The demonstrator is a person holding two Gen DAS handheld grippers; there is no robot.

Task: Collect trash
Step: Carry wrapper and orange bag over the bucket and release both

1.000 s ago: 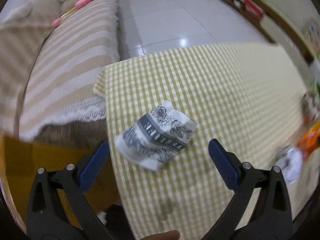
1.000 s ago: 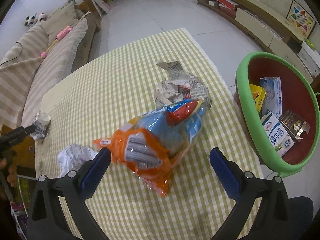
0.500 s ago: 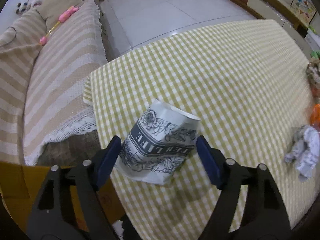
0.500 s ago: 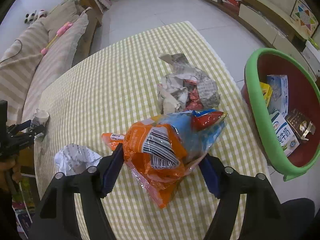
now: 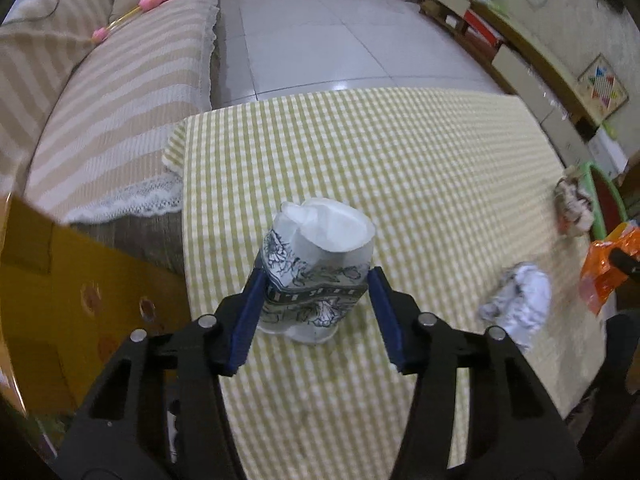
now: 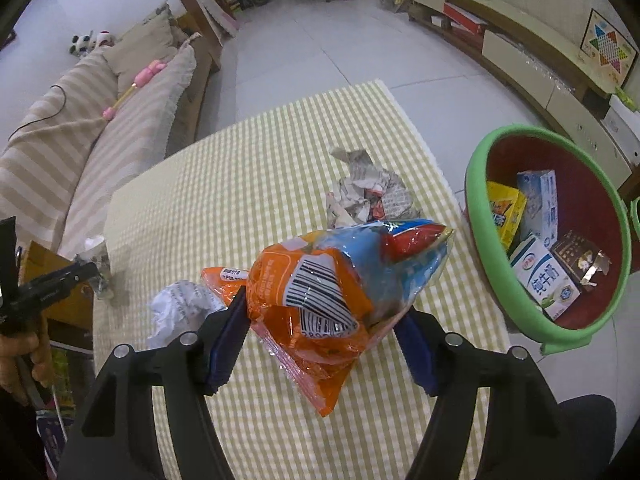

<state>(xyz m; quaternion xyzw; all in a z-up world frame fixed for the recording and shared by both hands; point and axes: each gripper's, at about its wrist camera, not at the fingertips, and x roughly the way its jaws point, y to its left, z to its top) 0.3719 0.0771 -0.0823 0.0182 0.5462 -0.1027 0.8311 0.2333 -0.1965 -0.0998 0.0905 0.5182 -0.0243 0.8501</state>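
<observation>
The surface (image 5: 400, 160) wears a green-and-white checked cloth and stands in a tiled living room, with a striped sofa (image 5: 100, 92) to the left.

The paper cup (image 5: 316, 272), white with dark floral print and crumpled at the rim, sits between the blue pads of the left hand-held gripper (image 5: 316, 292). The jaws are closing and both pads already press on its sides; the cup is near the left edge of the surface. It is not clear if its base touches the cloth.

The snack bag (image 6: 340, 288), orange and blue with a barcode, is clamped in the right hand-held gripper (image 6: 320, 320), whose jaws are partly open around it. The bag is lifted above the cloth.

On the cloth lie a white paper ball (image 6: 176, 308), just beside the bag in the right view, and a crumpled newspaper (image 6: 368, 196) farther away, near the right edge. Beyond that edge stands a green basin (image 6: 476, 168) with a red inside, holding cartons and boxes.
</observation>
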